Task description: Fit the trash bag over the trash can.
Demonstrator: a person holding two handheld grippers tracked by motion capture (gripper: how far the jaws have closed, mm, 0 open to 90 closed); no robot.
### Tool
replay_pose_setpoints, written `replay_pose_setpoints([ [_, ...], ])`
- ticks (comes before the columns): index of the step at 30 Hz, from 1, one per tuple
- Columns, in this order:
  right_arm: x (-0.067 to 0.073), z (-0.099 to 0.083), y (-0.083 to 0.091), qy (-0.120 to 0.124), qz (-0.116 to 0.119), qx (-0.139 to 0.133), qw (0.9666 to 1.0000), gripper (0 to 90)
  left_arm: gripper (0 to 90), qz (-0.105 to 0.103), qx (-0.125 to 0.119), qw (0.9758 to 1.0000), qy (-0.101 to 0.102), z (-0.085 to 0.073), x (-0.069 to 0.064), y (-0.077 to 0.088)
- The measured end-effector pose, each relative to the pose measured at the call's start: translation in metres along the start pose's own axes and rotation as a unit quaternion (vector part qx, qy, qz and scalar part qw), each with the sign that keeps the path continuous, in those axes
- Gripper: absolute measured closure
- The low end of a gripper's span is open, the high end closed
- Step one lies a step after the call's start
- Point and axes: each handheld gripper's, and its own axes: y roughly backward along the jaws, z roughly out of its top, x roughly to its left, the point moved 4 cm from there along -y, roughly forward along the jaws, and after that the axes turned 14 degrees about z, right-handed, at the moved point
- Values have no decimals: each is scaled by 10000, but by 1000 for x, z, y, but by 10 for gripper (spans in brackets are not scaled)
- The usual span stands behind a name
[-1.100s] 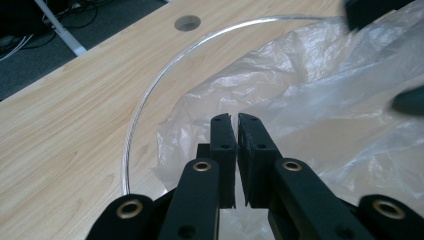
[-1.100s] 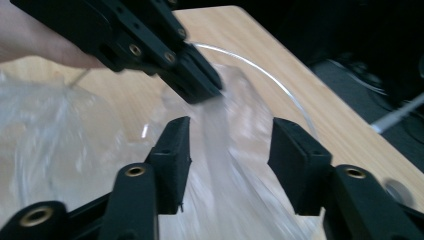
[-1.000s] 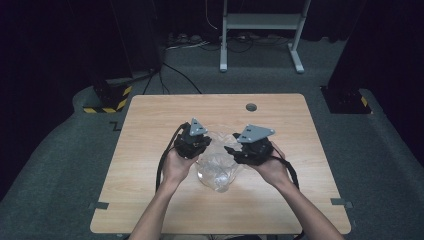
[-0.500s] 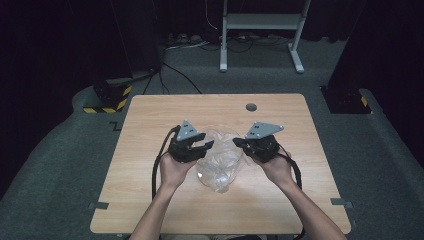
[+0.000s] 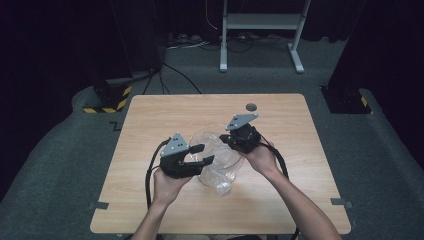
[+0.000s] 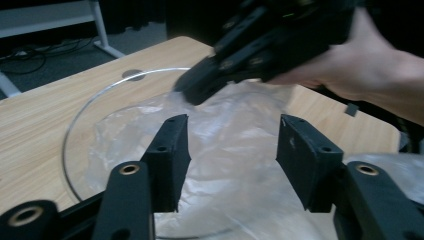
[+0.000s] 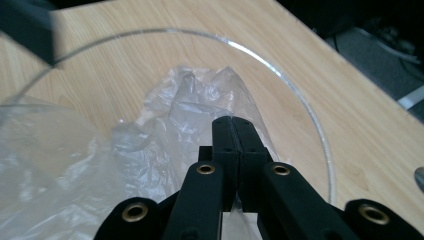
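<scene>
- The right gripper (image 5: 231,141) has its jaws pressed together on a fold of the clear plastic bag (image 7: 200,115).
- The left gripper (image 6: 227,160) has just been opening; its jaws stand apart over the film, gripping nothing.
- The bag looks feather-light, limp and slippery, so a bunched fold is the best hold.
- It lies crumpled and translucent in a glass bowl (image 5: 196,137) mid-table (image 5: 300,125).
</scene>
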Motion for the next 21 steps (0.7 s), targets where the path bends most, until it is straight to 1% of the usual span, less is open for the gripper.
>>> replay_pose_setpoints([
  [1, -1, -1, -2, -28, 9, 47, 10000, 897, 448, -11, 3, 10000, -38, 0, -2, 2],
  [2, -4, -2, -6, -79, 30, 106, 9999, 895, 425, -49, 26, 9999, -119, -1, -6, 5],
  [3, -4, -2, -6, -79, 30, 106, 9999, 895, 414, -49, 26, 9999, -119, -1, -6, 5],
  [5, -6, -4, -8, -139, 41, 96, 9998, 885, 406, -167, 80, 9997, -168, -2, -12, 7],
  [8, -6, -4, -7, -150, -2, 59, 9999, 818, 393, -195, 175, 9992, -304, -4, -20, 7],
  [9, -5, -3, -7, -161, 1, 19, 9999, 779, 395, -149, 239, 9989, -375, -7, -24, 7],
  [10, -2, -1, -2, -139, 7, -101, 9999, 689, 419, -94, 247, 9988, -422, -9, -26, 8],
  [11, -1, 0, 0, -135, 1, -163, 9998, 662, 431, 62, 282, 9980, -571, -12, -29, 9],
  [12, 1, 1, 4, -112, -17, -215, 9997, 635, 454, 106, 317, 9973, -655, -14, -30, 10],
  [15, 5, 2, 14, -73, -58, -366, 9993, 567, 554, 237, 425, 9956, -805, -19, -34, 11],
  [16, 6, 1, 17, -75, -59, -379, 9992, 556, 595, 237, 425, 9956, -805, -19, -34, 11],
  [17, 7, 0, 20, -110, -46, -390, 9992, 548, 630, 340, 525, 9940, -896, -22, -34, 11],
  [18, 6, -1, 23, -112, -53, -384, 9992, 545, 664, 390, 579, 9926, -989, -24, -33, 11],
  [19, 6, -3, 25, -133, -60, -371, 9992, 550, 701, 409, 615, 9924, -979, -26, -33, 11],
  [20, 6, -5, 27, -133, -54, -357, 9993, 570, 729, 409, 615, 9924, -979, -26, -33, 11],
  [21, 6, -6, 29, -138, -35, -354, 9993, 619, 759, 415, 637, 9925, -959, -27, -33, 11],
])
